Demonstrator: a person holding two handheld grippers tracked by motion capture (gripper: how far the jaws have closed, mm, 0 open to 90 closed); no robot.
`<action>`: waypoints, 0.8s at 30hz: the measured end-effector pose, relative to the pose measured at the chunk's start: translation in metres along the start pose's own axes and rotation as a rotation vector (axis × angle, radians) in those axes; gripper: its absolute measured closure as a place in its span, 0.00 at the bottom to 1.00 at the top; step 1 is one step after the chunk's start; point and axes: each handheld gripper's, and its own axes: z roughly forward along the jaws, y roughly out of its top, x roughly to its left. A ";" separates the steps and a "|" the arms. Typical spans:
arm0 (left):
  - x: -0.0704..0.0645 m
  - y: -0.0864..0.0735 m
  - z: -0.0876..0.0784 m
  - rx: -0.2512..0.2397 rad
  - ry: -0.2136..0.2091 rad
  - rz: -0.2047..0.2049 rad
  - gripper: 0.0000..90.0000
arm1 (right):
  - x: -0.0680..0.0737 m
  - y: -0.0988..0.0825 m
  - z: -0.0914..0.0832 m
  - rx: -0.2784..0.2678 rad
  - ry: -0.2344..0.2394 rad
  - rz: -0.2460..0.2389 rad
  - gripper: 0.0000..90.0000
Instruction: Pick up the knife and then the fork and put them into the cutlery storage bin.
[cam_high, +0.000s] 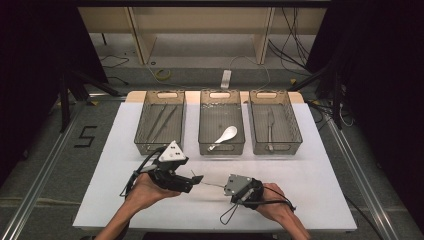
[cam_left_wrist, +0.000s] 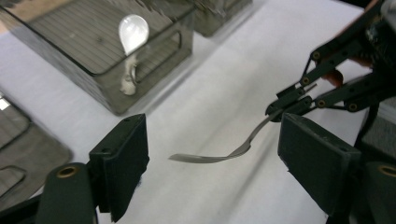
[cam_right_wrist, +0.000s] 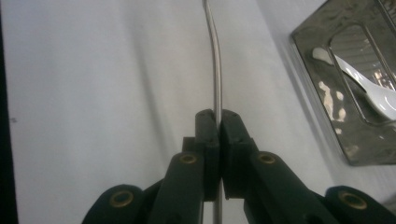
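Note:
A slim metal utensil (cam_high: 210, 184) hangs level over the white table between my two grippers. My right gripper (cam_high: 223, 186) is shut on its handle; in the right gripper view the jaws (cam_right_wrist: 218, 126) pinch the thin shaft (cam_right_wrist: 215, 70), which runs straight away from them. In the left gripper view the utensil's head (cam_left_wrist: 201, 158) floats between my left gripper's (cam_left_wrist: 215, 163) wide-apart pads without touching either, and the right gripper (cam_left_wrist: 285, 105) grips the far end. The left gripper (cam_high: 197, 179) is open and holds nothing.
Three smoky plastic bins stand in a row at the table's far side. The left bin (cam_high: 160, 120) holds long thin sticks, the middle bin (cam_high: 221, 122) a white spoon (cam_high: 225, 136), and the right bin (cam_high: 275, 122) a metal utensil. The white table (cam_high: 310, 170) ends just behind my hands.

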 end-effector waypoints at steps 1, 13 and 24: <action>0.001 0.000 -0.001 -0.006 0.006 -0.006 0.25 | -0.002 -0.001 -0.001 0.008 -0.004 0.004 0.98; 0.020 -0.024 -0.015 -0.082 0.068 -0.082 0.20 | -0.034 -0.021 -0.020 -0.013 -0.089 0.207 0.97; 0.032 -0.041 -0.024 -0.137 0.116 -0.127 0.18 | -0.084 -0.046 -0.049 -0.035 -0.177 0.447 0.98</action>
